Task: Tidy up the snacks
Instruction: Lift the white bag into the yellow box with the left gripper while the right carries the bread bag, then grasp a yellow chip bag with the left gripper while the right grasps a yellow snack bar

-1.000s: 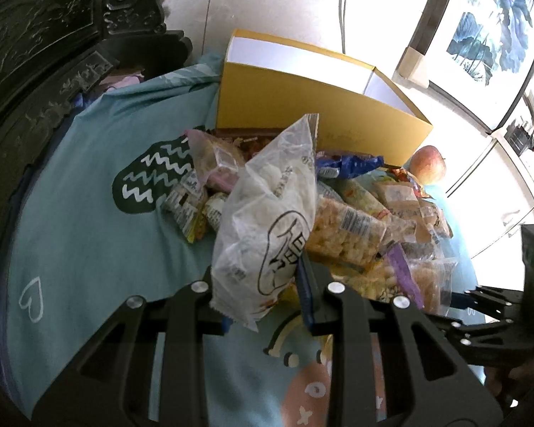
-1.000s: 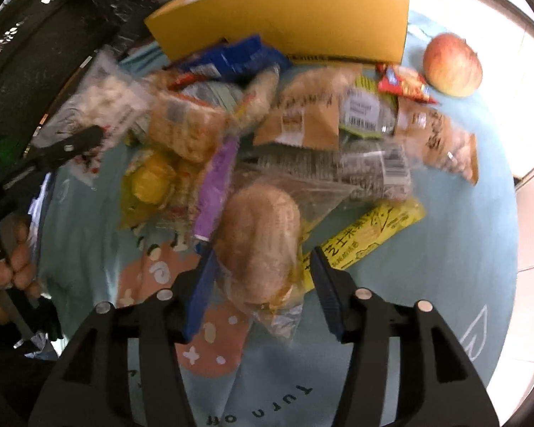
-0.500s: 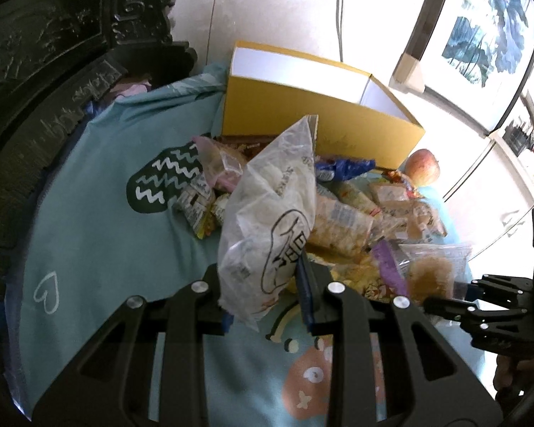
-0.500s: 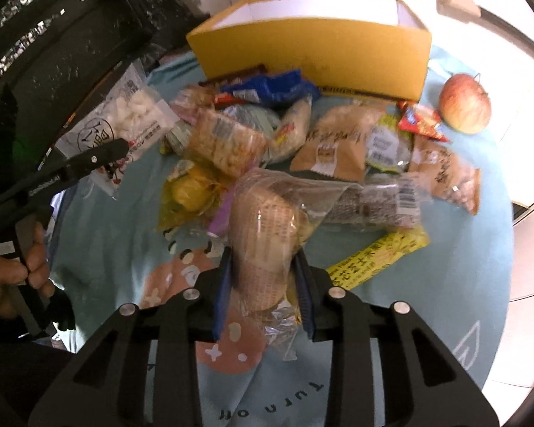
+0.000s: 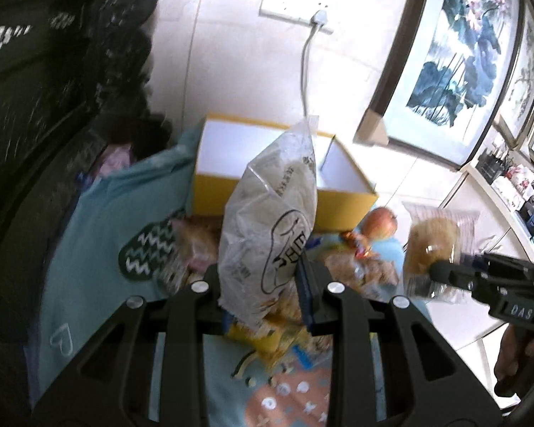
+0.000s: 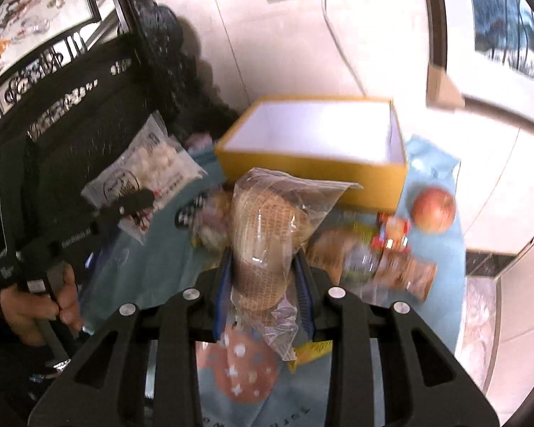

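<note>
Both hand-held grippers clamp snacks lifted clear of the worktop pile, left hand-held gripper (image 5: 263, 277) pinching a clear bag of white puffs (image 5: 270, 220), right hand-held gripper (image 6: 265, 284) squeezing a clear-wrapped brown waffle cake (image 6: 263, 238), likely bound for the open yellow cardboard box (image 6: 313, 167).

Both fisheye views are motion-blurred and bend strongly at the edges. Bright light washes the wall (image 5: 231, 53) behind the yellow box (image 6: 313, 174); the dark furniture (image 5: 53, 71) left of it stays dim.
</note>
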Motion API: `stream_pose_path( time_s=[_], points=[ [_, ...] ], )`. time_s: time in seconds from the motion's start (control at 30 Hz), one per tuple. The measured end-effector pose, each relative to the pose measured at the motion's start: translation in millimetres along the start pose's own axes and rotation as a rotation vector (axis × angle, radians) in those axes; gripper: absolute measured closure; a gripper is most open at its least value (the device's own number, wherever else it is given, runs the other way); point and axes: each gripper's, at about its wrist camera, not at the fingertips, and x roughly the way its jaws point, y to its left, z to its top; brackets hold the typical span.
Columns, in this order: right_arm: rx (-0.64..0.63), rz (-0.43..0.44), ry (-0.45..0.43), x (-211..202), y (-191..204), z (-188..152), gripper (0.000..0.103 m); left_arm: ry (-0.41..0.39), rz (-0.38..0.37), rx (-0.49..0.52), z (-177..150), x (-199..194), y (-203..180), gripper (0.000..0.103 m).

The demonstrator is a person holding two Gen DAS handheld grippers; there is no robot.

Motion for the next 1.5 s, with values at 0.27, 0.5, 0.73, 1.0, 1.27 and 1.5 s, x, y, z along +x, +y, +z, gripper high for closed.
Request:
stream_pose_path(
  time_s=[0.27,0.5,0.73,1.0,1.27,1.5],
  points=[
    [0.028,-0.047,-0.061,1.8,-28.5,55.6,0.07,-0.028,-0.006,0.001,39.3,15.3,-14.0,0.075],
    [0.026,-0.088,-0.07,14.6,-47.2,92.7,0.07,-0.031,0.014,-0.001,73.4,46.0,-16.6,0.075],
    [0.028,-0.105,-0.085,30.9,-62.5,124.4,0.07,-0.031,0.029,0.014,102.4,76.1,-15.3,0.075],
    [0.019,-0.138,-0.122,66.1,-69.6,173.9,0.069,-0.033,0.075,0.045,137.0,121.7,-13.0,0.074],
    [0.042,-0.215,-0.08,85.7,-82.4,179.2,0.06,-0.04,0.104,0.017,151.3,135.7,4.6,0.02],
    [0.033,-0.187,0.003,75.5,-73.5,109.5,0.06,-0.046,0.14,0.021,96.5,97.4,2.9,0.015]
  ],
)
